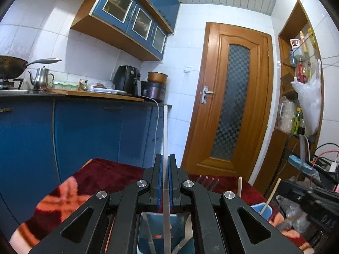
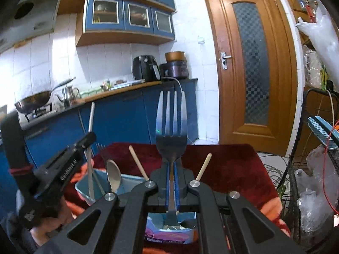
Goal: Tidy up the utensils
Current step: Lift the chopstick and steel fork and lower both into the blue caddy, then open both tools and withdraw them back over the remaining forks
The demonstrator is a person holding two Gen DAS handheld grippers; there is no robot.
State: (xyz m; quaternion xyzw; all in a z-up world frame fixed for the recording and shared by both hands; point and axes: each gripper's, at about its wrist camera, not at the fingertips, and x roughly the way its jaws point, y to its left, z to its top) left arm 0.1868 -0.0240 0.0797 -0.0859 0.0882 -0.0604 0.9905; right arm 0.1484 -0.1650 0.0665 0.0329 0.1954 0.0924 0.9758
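Observation:
My left gripper (image 1: 166, 158) is shut on a thin flat metal utensil (image 1: 165, 131), seen edge-on, that stands upright with its lower end over a blue holder (image 1: 156, 228). My right gripper (image 2: 172, 165) is shut on a steel fork (image 2: 171, 124), tines up, its handle reaching down toward a blue holder (image 2: 169, 222) below. In the right wrist view the left gripper (image 2: 89, 139) is at the left above a blue holder (image 2: 127, 182) with a spoon (image 2: 113, 175) and chopsticks (image 2: 138, 162). Another fork's tines (image 1: 208, 181) show in the left wrist view.
The holders stand on a table with a dark red flowered cloth (image 2: 222, 165). Behind it runs a blue kitchen counter (image 1: 84, 127) with a wok, kettle and air fryer. A wooden door (image 1: 228, 97) is at the back right, cluttered shelves and cables (image 2: 317, 169) at the right.

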